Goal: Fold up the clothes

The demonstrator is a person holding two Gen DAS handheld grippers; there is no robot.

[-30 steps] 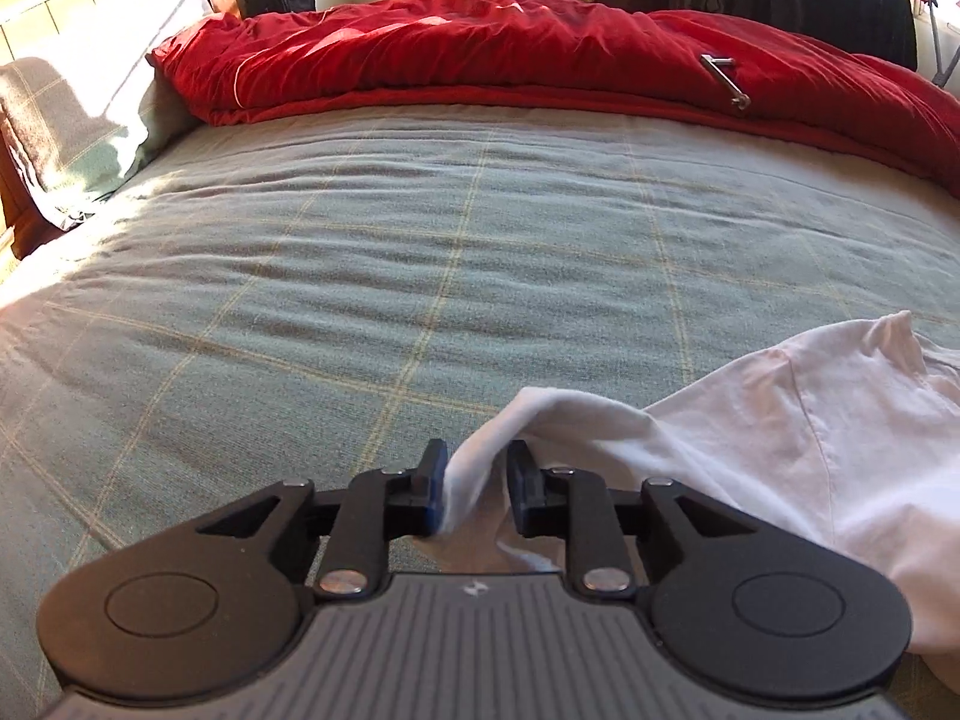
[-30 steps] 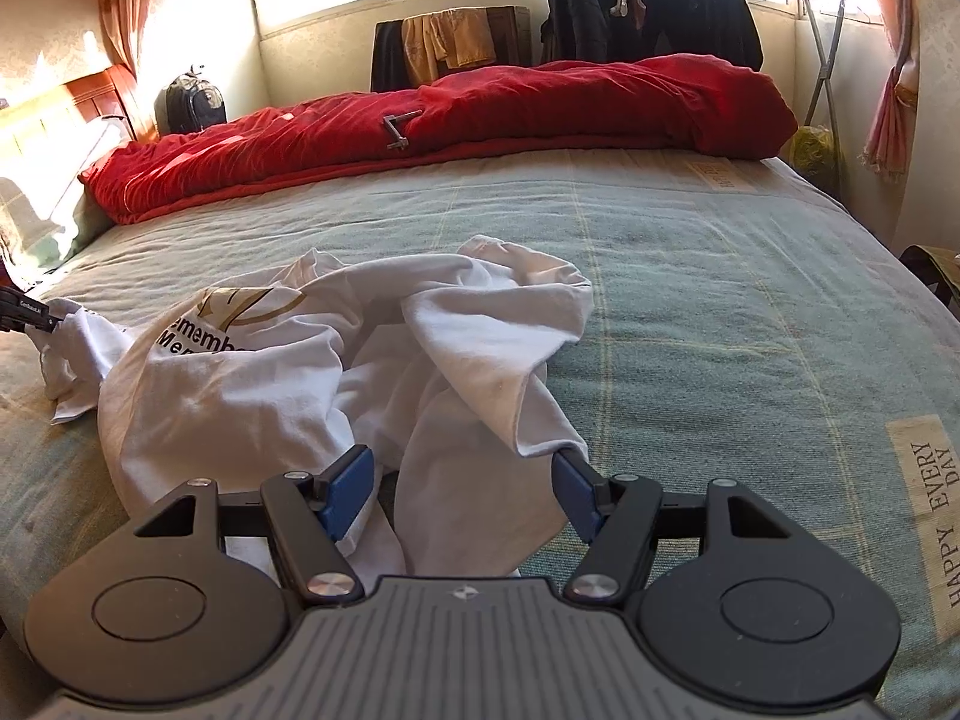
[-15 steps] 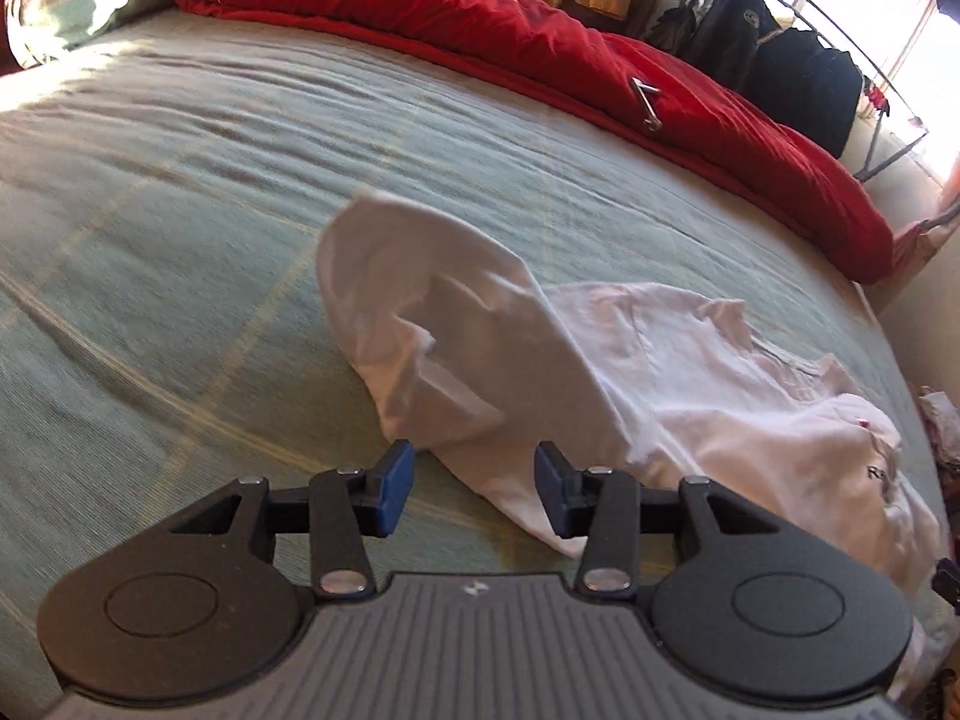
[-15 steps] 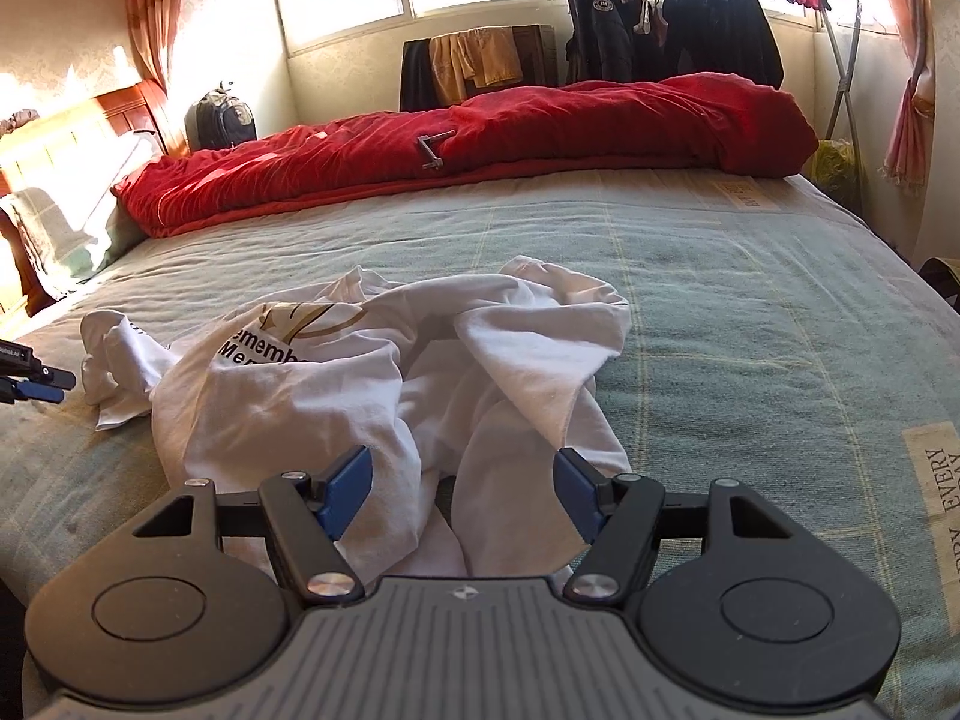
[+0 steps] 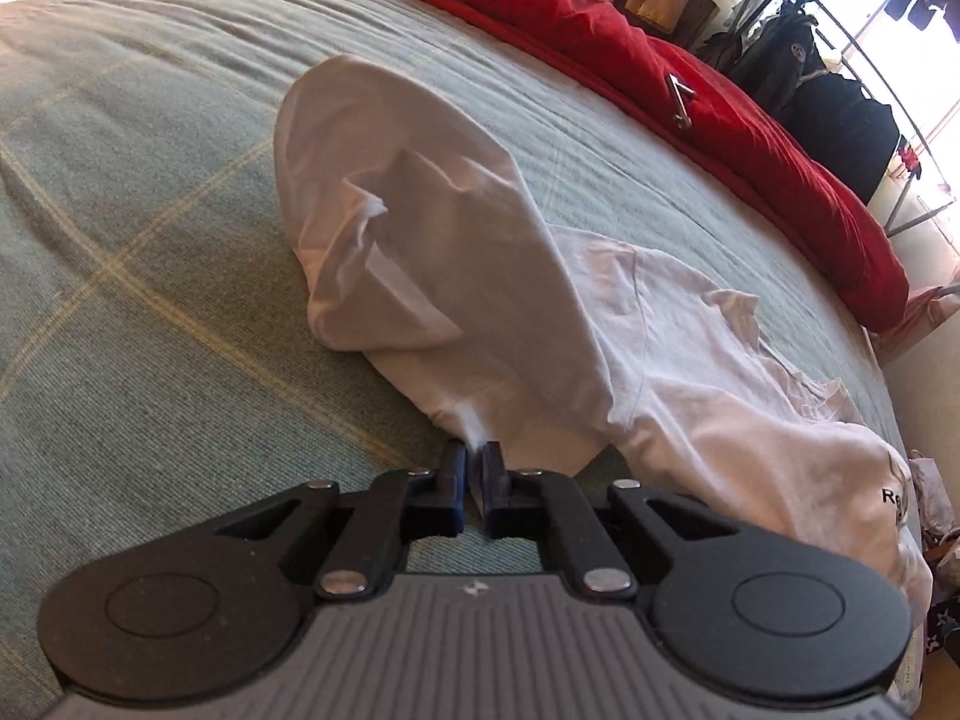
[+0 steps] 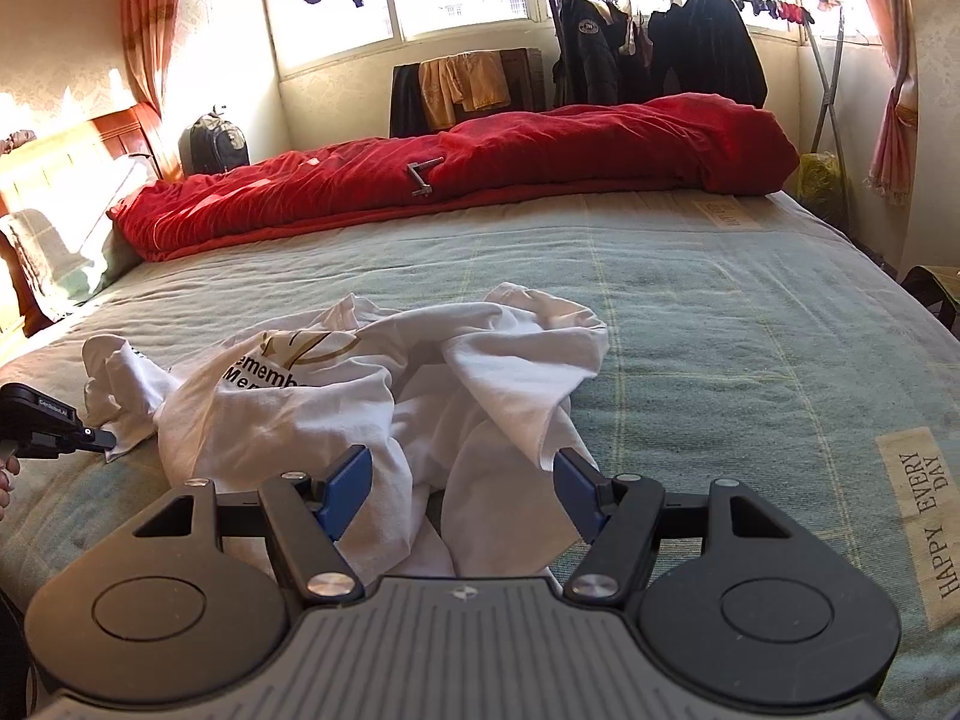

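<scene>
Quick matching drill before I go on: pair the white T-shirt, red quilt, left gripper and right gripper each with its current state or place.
Column one:
1. white T-shirt
2. red quilt
3. left gripper
4. right gripper

Column two:
A. jaws wide apart, above the fabric
B. heaped along the far side of the bed
C. crumpled on the green bedspread
D. jaws shut on a pinch of white cloth

Pairs: 1-C, 2-B, 3-D, 4-A
</scene>
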